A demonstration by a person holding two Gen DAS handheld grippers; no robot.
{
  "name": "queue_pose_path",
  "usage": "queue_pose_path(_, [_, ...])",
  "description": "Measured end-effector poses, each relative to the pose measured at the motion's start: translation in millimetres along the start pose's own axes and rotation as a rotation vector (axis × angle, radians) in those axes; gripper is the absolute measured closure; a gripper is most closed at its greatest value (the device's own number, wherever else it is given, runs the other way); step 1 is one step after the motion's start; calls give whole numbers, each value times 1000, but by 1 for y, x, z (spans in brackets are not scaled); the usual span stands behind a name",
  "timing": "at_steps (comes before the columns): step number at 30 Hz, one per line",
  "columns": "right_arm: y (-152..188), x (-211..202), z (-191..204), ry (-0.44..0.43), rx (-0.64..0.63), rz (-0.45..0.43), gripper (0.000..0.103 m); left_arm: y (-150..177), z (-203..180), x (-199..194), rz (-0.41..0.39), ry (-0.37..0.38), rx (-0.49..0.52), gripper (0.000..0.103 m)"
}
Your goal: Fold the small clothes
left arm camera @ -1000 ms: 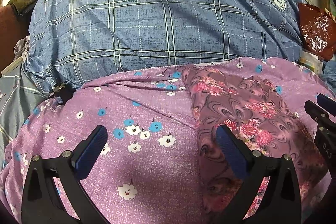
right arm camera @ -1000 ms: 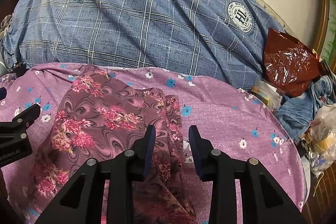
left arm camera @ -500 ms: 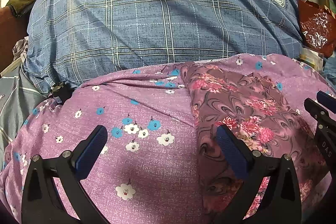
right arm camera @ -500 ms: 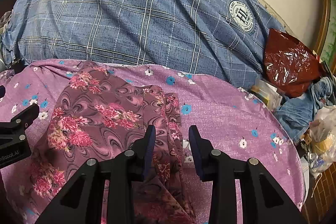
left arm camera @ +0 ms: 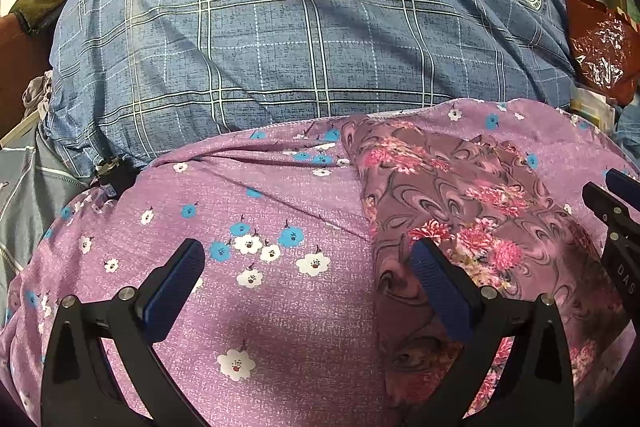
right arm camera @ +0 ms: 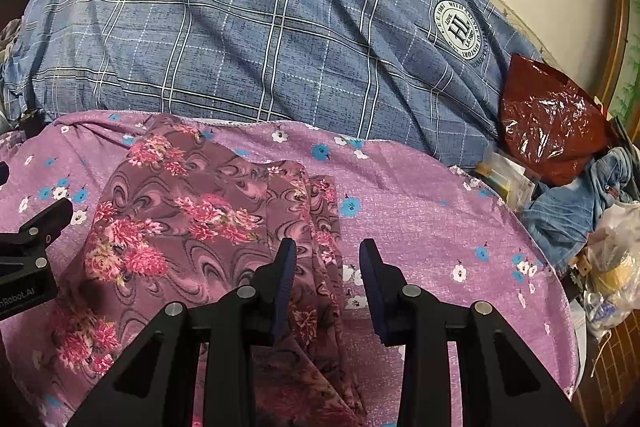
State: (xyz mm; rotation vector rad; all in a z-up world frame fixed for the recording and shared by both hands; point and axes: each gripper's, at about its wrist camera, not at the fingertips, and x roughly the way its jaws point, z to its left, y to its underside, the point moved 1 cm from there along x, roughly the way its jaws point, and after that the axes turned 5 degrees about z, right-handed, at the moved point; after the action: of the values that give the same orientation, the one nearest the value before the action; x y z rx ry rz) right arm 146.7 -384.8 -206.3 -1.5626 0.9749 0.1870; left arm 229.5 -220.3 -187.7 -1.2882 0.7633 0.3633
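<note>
Mauve swirly fabric with pink flowers, that's the garment (right arm camera: 192,223) I'm folding, thin and slinky looking, lying on the purple sheet (right arm camera: 420,211) with its little blue and white blossoms. Its near end runs under my claws and off the bottom of both views, so I can't see where it stops. Long axis goes from me toward the pillow (right arm camera: 280,27), and there's a narrower doubled-up strip along its right edge. What kind of garment it is, honestly can't tell.

My right claw (right arm camera: 327,287) has its pads apart, not very wide, hanging over that right strip; the cloth shows in the gap, but whether the pads touch it is hard to make out. My left claw (left arm camera: 308,281) is spread wide over the sheet, right pad over the garment's left edge, gripping nothing.

Pillow is a blue plaid cotton thing with round printed crests. Crinkly red plastic bag (right arm camera: 552,115) and some denim (right arm camera: 576,203) are jammed at the right, partly cut off.
</note>
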Motion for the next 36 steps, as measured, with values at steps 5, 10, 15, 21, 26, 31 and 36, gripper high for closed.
queue_pose_path(5, [0,0,-1,0,-1,-1,69,0,0,1,1,0,3,0])
queue_pose_path(10, [0,0,-1,2,-1,0,69,0,-1,1,0,1,6,0])
queue_pose_path(15, [1,0,-2,5,-5,2,69,0,-1,0,-3,0,8,0])
queue_pose_path(21, [1,0,-5,4,0,1,69,0,-3,-1,-4,-2,13,0])
queue_pose_path(26, [2,1,-5,6,-3,0,69,0,-3,-1,-5,1,12,0])
queue_pose_path(31, [2,1,-6,7,-5,0,69,-2,-1,-1,6,35,3,0])
queue_pose_path(36, [4,4,-19,6,22,7,69,-3,4,0,16,79,-25,0])
